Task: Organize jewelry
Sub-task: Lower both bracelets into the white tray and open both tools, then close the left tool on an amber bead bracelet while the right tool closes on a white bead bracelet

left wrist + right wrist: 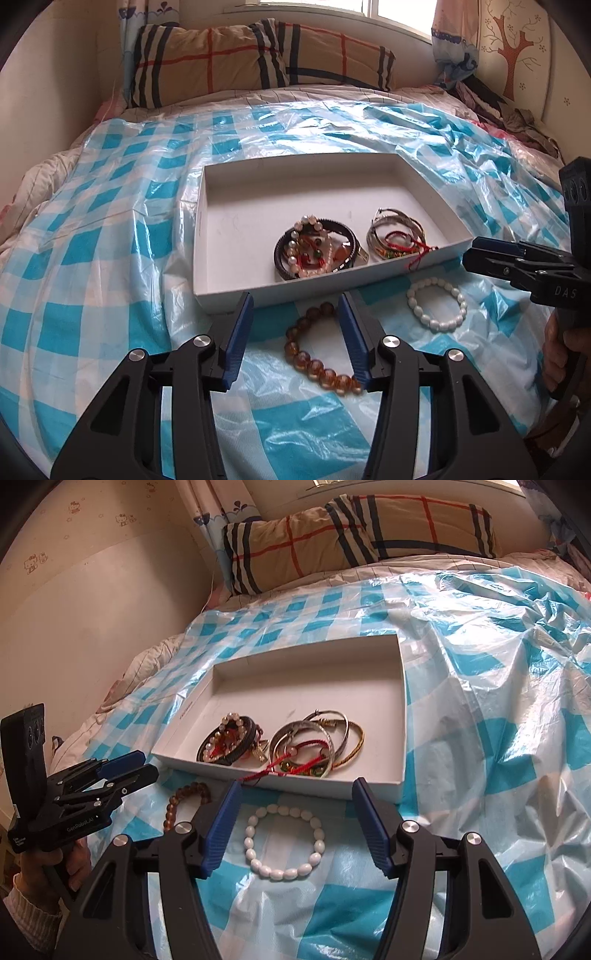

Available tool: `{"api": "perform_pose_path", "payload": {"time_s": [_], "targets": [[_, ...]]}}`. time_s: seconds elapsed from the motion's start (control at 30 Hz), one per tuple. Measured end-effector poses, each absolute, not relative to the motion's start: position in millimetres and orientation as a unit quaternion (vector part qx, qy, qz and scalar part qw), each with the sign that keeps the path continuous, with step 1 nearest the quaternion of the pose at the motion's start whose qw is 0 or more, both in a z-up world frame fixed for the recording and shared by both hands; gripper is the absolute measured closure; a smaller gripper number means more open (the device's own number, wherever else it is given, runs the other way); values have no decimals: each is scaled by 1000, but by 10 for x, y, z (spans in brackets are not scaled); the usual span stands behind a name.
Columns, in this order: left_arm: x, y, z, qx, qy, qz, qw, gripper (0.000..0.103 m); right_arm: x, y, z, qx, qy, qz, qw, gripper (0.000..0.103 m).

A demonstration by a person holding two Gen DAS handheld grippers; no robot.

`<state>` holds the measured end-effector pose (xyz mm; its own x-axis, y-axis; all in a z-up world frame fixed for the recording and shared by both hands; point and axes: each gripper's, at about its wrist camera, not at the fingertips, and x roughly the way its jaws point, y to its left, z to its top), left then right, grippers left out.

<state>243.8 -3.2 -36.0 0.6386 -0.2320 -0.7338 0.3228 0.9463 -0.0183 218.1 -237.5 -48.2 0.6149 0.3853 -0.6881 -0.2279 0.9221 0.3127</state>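
A white shallow box (255, 206) (280, 686) lies on the bed. Inside it sit a black ring with pearl beads (314, 251) (229, 744) and silver bangles with red cords (397, 236) (314, 742). One red cord (255, 775) trails over the front wall. In front of the box lie an amber bead bracelet (303, 356) (173, 805) and a white bead bracelet (437, 325) (275, 874). My left gripper (294, 299) (147, 763) is open, fingers either side of the amber bracelet. My right gripper (297, 784) (471, 256) is open around the white one.
A crinkled blue-and-white checked plastic sheet (110, 251) covers the bed. A plaid pillow (236, 59) lies at the head under a window. A wall (74, 627) runs along the left. Dark clothes (517, 122) are heaped at the far right. A person's hand (44, 860) holds the left gripper.
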Motion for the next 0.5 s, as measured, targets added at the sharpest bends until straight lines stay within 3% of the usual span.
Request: {"api": "perform_pose_path", "payload": {"time_s": [0.43,0.5], "targets": [[2516,-183,-634,102,434,-150,882,55,2286,-2175,-729,24,448,144,882,42],[2558,-225,-687,111,443,-149,877,51,2341,-2130,-809,12,467,151,871,42]]}}
